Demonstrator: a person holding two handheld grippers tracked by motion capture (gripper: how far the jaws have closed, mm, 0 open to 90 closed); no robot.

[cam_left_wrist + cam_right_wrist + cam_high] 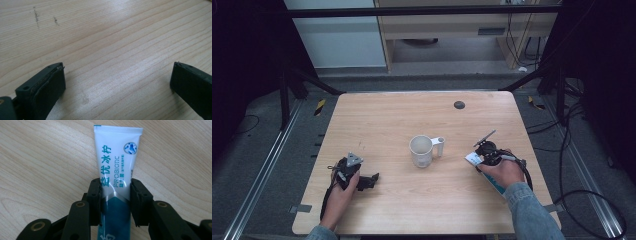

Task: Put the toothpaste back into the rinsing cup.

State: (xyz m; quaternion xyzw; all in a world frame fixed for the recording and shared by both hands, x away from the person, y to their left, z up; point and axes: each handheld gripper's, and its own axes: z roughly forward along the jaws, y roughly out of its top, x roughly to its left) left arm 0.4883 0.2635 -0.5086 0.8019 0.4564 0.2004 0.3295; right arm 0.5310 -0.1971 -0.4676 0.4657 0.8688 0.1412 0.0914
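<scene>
A white and teal toothpaste tube (117, 152) lies flat on the wooden table, its crimped white end pointing away from the camera. My right gripper (116, 185) has a black pad pressed against each long side of the tube. In the high view the right gripper (482, 151) sits at the table's right side, and the tube (471, 159) runs under the hand toward the front edge. My left gripper (117, 72) hovers low over bare wood, its jaws wide apart and empty. It rests at the front left (371, 180).
A white mug (421, 150), handle to the right, stands upright mid-table between the two hands. A small dark round spot (459, 104) marks the table (412, 115) near its far edge. Dark frame rails and cables surround the table.
</scene>
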